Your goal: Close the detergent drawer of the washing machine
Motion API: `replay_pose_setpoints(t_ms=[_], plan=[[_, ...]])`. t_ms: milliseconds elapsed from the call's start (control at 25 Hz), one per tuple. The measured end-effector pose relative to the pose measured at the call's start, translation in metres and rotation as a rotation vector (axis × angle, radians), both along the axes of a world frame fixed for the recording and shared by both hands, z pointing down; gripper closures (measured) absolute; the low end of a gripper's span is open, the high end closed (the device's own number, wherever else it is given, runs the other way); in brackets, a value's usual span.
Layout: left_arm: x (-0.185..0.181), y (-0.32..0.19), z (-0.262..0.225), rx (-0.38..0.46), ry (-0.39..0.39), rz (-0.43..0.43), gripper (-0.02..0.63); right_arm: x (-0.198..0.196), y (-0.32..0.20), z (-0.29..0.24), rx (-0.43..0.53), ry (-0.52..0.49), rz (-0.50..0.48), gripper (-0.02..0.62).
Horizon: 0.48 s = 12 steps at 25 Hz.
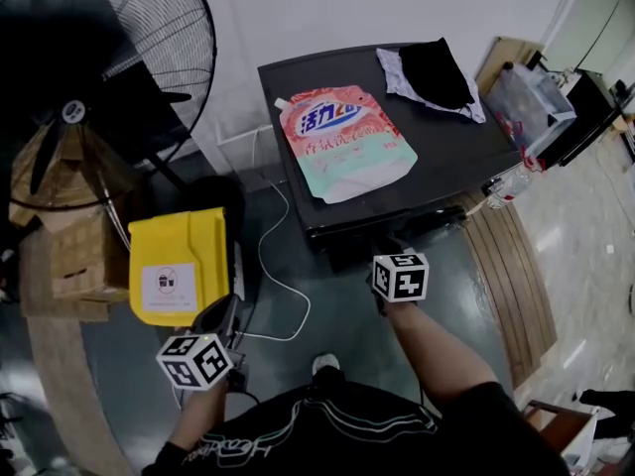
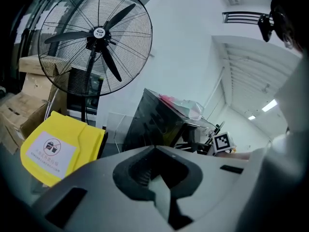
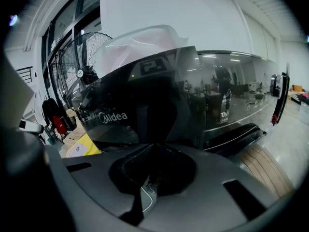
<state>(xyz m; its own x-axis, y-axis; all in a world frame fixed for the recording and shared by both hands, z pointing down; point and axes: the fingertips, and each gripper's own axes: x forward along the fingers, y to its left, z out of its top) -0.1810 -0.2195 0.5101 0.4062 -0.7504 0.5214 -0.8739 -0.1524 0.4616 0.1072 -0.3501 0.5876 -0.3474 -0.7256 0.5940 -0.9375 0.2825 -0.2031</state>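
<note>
The detergent drawer (image 1: 429,224) is, as far as I can judge, the dark piece jutting from the upper front of the washing machine (image 1: 466,142). It is sitting pulled out, just ahead of the right tool (image 1: 395,264). From overhead it is merging with the shadowed front, so its edges are hard to trace.

The right tool is hovering close to that front with its jaws clenched together on nothing. In the right gripper view the glossy black panel is filling the frame beyond them. A closed, blunt tip is probably serving better than a grip here, since the drawer only needs pushing straight back along its track. Whether the tip is touching the drawer, I cannot tell.

The left tool (image 1: 214,327) is hanging low and well off to the side, near a yellow container (image 1: 179,261). Its jaws are likewise pressed shut and empty. It is apparently being kept out of the way, as one hand looks to be enough.

The machine is looking hard and mirror-smooth, boxy with a flat top. A soft, plump detergent pouch (image 1: 342,142) is lying flat on that top, near a limp black garment (image 1: 437,72) draped over a pale cloth. A thin white cable (image 1: 270,266) is trailing across the dull grey floor. A wire-caged fan (image 1: 109,67) is standing behind the container.
</note>
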Motion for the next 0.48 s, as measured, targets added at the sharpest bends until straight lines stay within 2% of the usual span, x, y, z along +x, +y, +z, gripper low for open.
replay_pose_setpoints(t_ms=[200, 480], plan=[[0.003, 0.013, 0.009, -0.019, 0.009, -0.003, 0.578, -0.002, -0.001, 0.0, -0.01, 0.007, -0.009, 0.571], [0.008, 0.024, 0.012, -0.014, 0.013, 0.013, 0.578, 0.001, 0.004, -0.002, 0.06, -0.033, 0.004, 0.571]])
